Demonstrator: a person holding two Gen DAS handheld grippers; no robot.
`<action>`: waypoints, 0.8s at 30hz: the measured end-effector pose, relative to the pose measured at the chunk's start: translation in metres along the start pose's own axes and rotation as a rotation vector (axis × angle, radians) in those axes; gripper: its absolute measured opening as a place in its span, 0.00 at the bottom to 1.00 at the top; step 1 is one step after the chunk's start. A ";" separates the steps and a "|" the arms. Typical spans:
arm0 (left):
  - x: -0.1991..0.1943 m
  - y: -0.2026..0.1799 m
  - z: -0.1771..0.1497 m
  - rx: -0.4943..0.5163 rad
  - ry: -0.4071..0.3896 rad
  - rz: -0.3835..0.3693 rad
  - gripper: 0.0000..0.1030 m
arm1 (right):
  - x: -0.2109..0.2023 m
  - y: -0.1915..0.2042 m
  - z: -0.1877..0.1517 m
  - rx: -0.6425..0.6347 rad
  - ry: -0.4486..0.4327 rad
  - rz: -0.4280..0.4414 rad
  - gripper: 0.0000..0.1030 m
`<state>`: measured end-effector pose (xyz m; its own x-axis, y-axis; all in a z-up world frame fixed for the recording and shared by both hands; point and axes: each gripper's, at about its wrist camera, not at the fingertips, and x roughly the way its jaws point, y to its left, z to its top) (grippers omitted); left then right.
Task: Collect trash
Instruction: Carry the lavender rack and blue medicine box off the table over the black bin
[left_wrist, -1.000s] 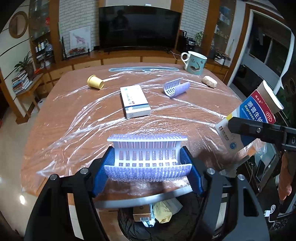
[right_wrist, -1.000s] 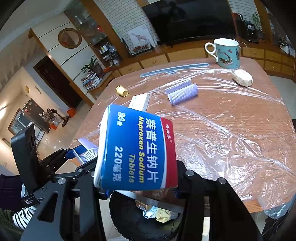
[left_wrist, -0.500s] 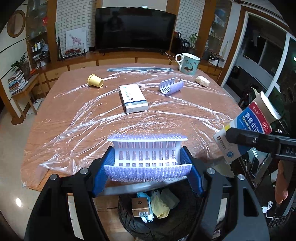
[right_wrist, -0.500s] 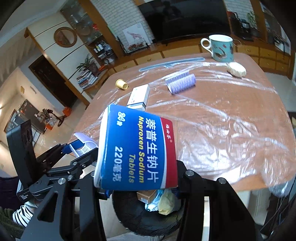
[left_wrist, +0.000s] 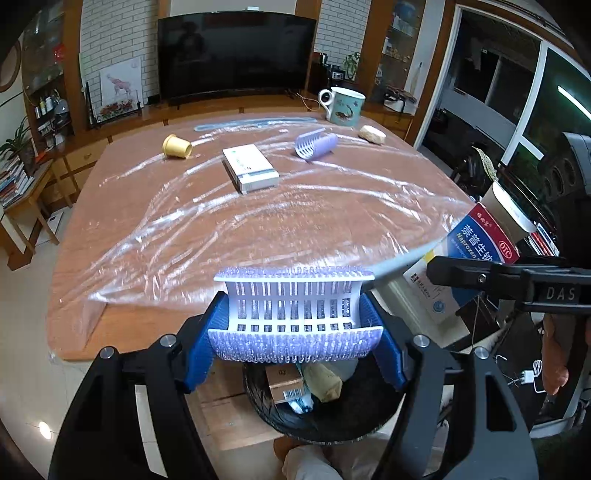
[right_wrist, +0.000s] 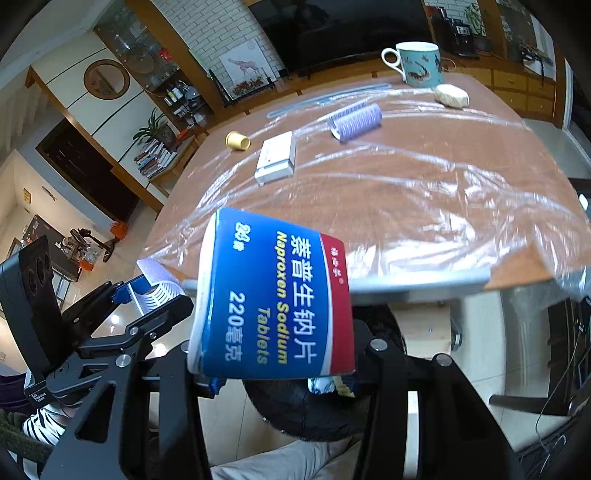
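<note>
My left gripper (left_wrist: 295, 325) is shut on a white and lilac hair roller (left_wrist: 295, 314) and holds it above a black trash bin (left_wrist: 332, 417) on the floor in front of the table. My right gripper (right_wrist: 273, 369) is shut on a blue and red medicine box (right_wrist: 273, 299), also over the bin (right_wrist: 306, 410). The box also shows at the right of the left wrist view (left_wrist: 465, 266). On the table (left_wrist: 147, 258) lie a white box (left_wrist: 251, 168), a lilac roller (left_wrist: 316, 146), a yellow cup (left_wrist: 177, 146) and a crumpled beige lump (left_wrist: 372, 133).
Clear plastic film (left_wrist: 295, 206) covers the wooden table. A mug (left_wrist: 345, 105) stands at the far edge. The bin holds a small carton (left_wrist: 284, 384) and wrappers. A TV and cabinets stand behind the table. A person's knee (left_wrist: 314, 461) is below the bin.
Both grippers have pulled back from the table and off its front edge with their loads. The bin has come fully into view beneath them.
</note>
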<state>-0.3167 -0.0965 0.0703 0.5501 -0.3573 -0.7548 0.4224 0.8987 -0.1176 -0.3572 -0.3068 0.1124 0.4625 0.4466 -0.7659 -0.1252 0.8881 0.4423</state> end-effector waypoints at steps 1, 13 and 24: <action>0.000 -0.002 -0.003 0.002 0.005 0.003 0.70 | 0.000 0.000 -0.003 -0.002 0.006 -0.002 0.44; 0.024 -0.029 -0.037 0.011 0.096 0.071 0.70 | 0.022 -0.005 -0.031 -0.125 0.116 -0.016 0.44; 0.055 -0.035 -0.054 0.011 0.173 0.113 0.70 | 0.047 -0.011 -0.042 -0.191 0.157 -0.077 0.44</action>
<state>-0.3399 -0.1343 -0.0021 0.4627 -0.2041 -0.8627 0.3735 0.9275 -0.0191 -0.3705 -0.2911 0.0516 0.3371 0.3748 -0.8636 -0.2652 0.9180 0.2949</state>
